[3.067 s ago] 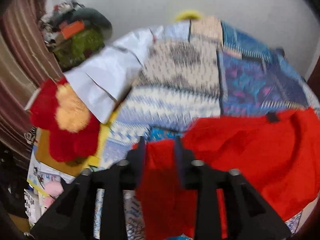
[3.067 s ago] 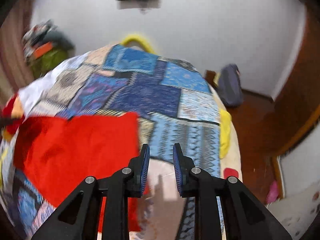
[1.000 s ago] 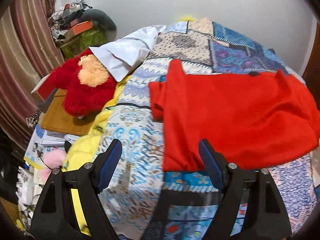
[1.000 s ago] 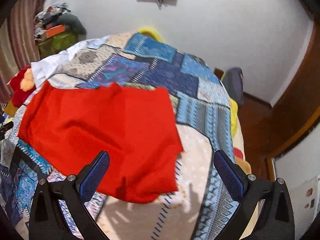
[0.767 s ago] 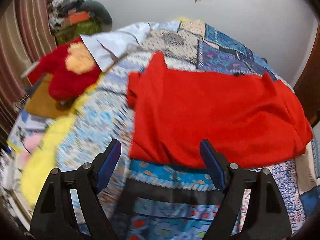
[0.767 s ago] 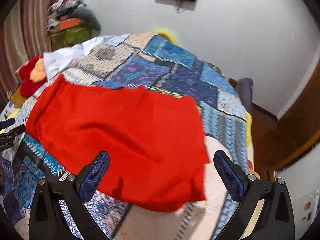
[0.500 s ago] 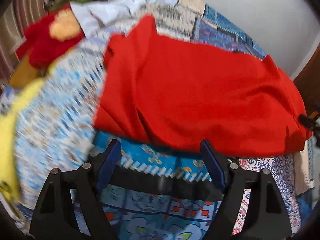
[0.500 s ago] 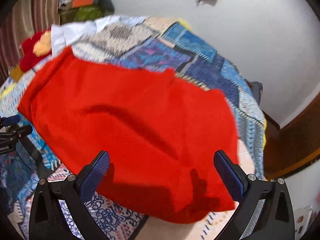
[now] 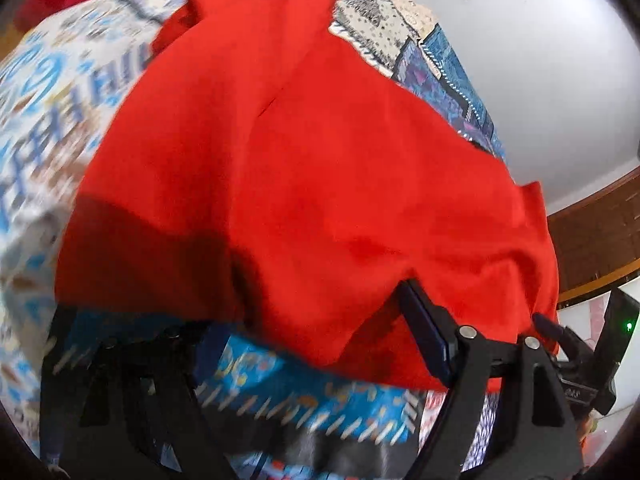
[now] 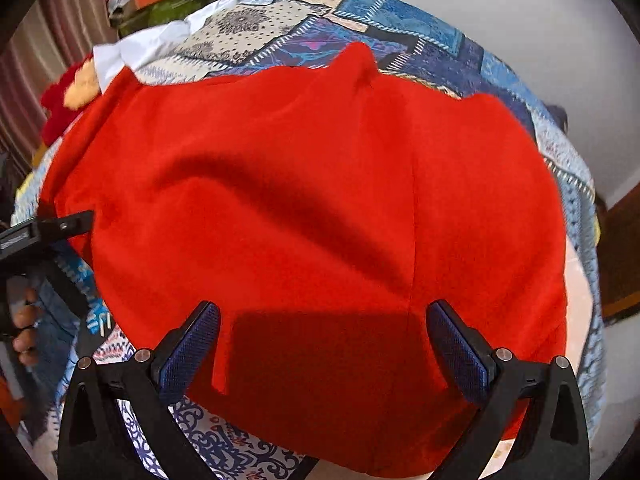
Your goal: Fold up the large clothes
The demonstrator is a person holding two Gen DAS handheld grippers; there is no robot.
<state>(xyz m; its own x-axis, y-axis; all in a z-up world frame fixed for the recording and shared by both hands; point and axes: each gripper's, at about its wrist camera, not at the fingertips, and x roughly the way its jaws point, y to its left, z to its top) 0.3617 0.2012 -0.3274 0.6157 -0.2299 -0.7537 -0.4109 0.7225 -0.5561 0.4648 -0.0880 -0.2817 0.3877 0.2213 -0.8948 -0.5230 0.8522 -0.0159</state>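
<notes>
Now both tongs stand spread wide and grasp nothing. The right gripper (image 10: 324, 344) has come far closer to the red garment (image 10: 312, 208) than a second ago: its two blue-padded fingers (image 10: 460, 352) straddle the near hem, and the red cloth fills most of that view where before it took up only the middle. The left gripper (image 9: 304, 336) has likewise dropped low to the near left corner of the garment (image 9: 304, 152); its right finger (image 9: 424, 332) lies against the underside of the drooping hem, while its left finger is blurred and dark over the bedspread. Three seconds back the left tongs were clenched on red cloth; they have since let go. The garment lies spread flat across the patchwork bedspread (image 10: 420, 44), reaching toward the bed's near edge, with one small peak of cloth at its far edge. A white cloth (image 10: 148, 46) and a red plush toy (image 10: 66, 92) sit at the bed's far left corner.
</notes>
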